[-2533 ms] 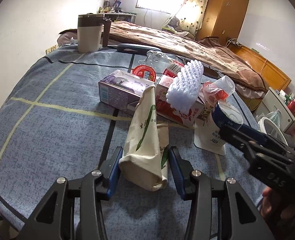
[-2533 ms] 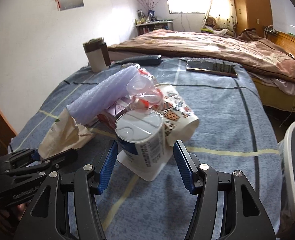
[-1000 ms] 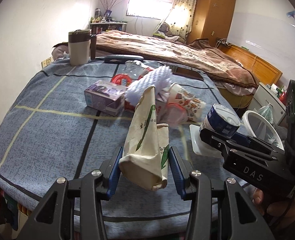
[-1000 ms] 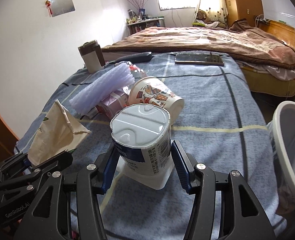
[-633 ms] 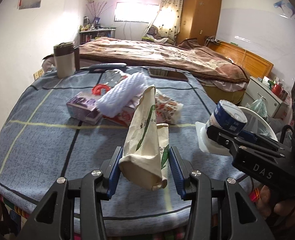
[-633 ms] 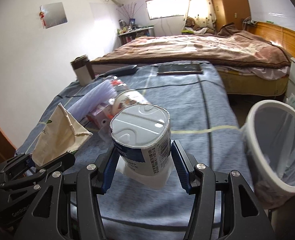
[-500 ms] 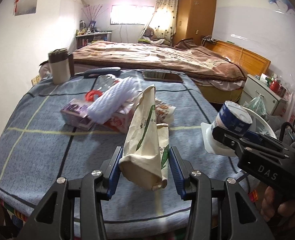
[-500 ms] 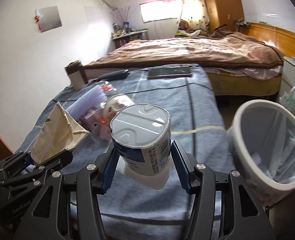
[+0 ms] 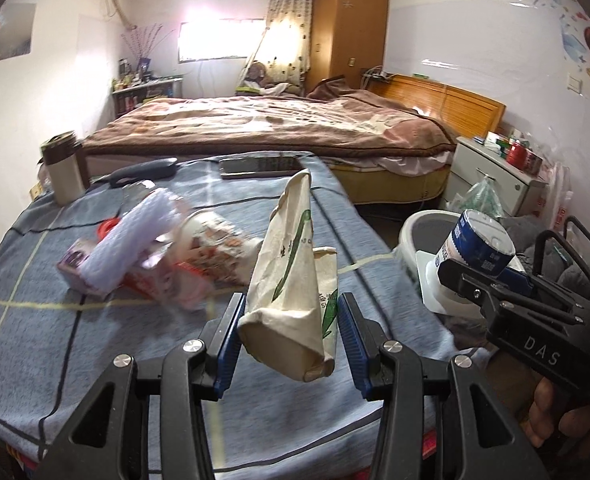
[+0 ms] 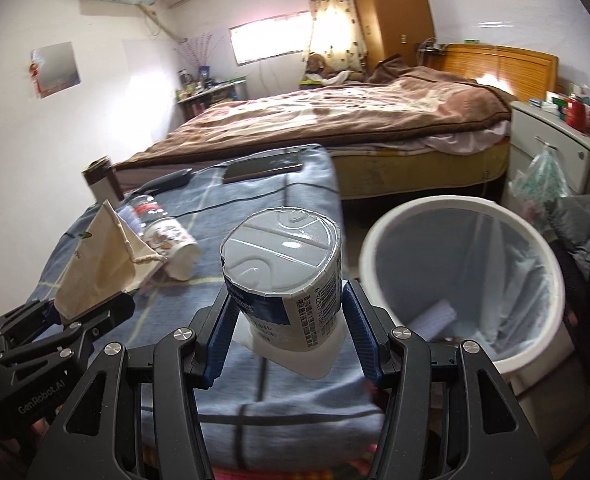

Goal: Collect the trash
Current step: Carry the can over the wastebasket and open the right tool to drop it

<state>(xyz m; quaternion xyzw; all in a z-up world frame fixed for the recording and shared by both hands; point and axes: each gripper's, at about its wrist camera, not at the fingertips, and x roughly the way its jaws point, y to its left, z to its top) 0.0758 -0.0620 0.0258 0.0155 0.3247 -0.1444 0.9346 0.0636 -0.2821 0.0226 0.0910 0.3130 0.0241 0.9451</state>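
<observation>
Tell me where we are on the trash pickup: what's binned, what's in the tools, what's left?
Binned: the white bin already holds some white scrap. In hand: the left tool grips a paper bag; the right tool grips a foil-lidded cup, beside the bin, not yet over it. Left on the blanket: a printed paper cup, foam roll, small cartons.

A white-and-blue yogurt tub [image 10: 285, 276] is clamped between the blue pads of the right hand-held gripper [image 10: 287, 336] above the blue-covered bench [image 10: 255, 200]. A lined white bin [image 10: 467, 280] is seen just right; a beige paper bag [image 10: 99, 264] is gripped by the left hand-held gripper [image 10: 91, 312].
</observation>
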